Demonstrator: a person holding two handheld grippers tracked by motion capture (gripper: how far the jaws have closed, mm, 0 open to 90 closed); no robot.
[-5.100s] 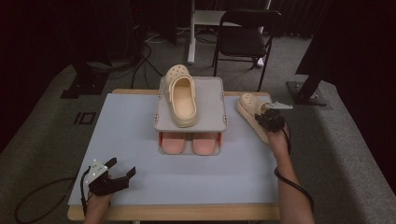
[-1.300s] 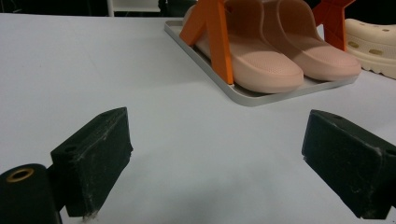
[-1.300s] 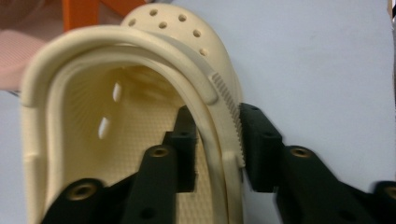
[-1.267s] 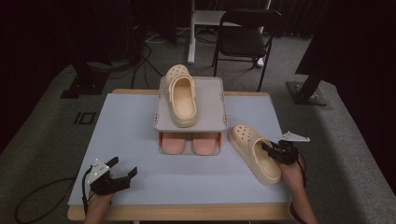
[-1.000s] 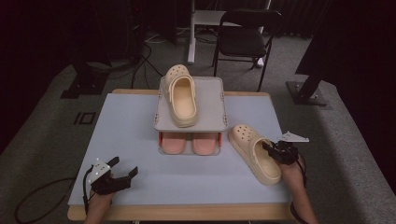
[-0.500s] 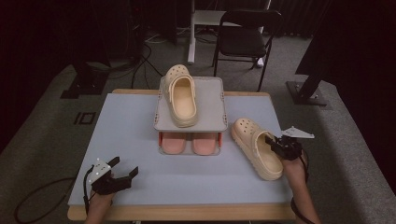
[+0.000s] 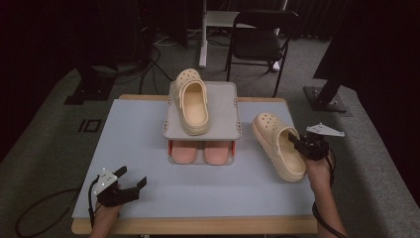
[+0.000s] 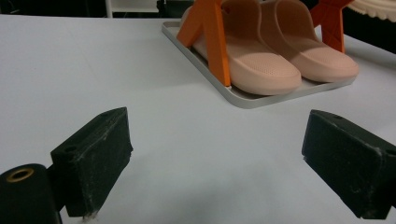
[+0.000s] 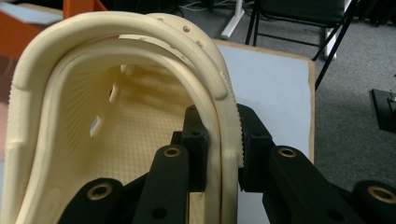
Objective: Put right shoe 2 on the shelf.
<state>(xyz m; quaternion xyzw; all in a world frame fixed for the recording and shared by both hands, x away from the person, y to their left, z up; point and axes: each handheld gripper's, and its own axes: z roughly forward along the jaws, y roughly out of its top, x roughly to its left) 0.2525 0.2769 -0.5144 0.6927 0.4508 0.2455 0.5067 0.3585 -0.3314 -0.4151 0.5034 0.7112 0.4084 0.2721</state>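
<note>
My right gripper (image 7: 303, 145) has its jaws pinched tight on the side wall of the loose cream clog (image 7: 278, 145), one pad inside the shoe and one outside, as the right gripper view shows plainly on the clog's rim (image 9: 219, 93). I grip the wall because it is the thinnest firm edge a two-jaw tool can close on, and it lets me carry the shoe level with the sole down. The clog hangs just to the right of the two-tier shoe rack (image 7: 233, 106), toe pointing away from me; I think its sole is clear of the table (image 7: 148, 148), though from above I can't be sure.

The matching clog (image 7: 192, 101) already lies on the rack's top shelf, left of centre, leaving bare shelf on its right, which I judge to be the spot for mine. A pair of pink slippers (image 8: 275, 56) fills the lower tier, between the orange legs (image 8: 212, 39).

My left gripper (image 7: 121, 186) rests well in front of the rack and to its left, near the table's front edge, jaws spread wide with nothing between them.

What stands in my way is the shelf's raised right edge and the first clog's flank.
</note>
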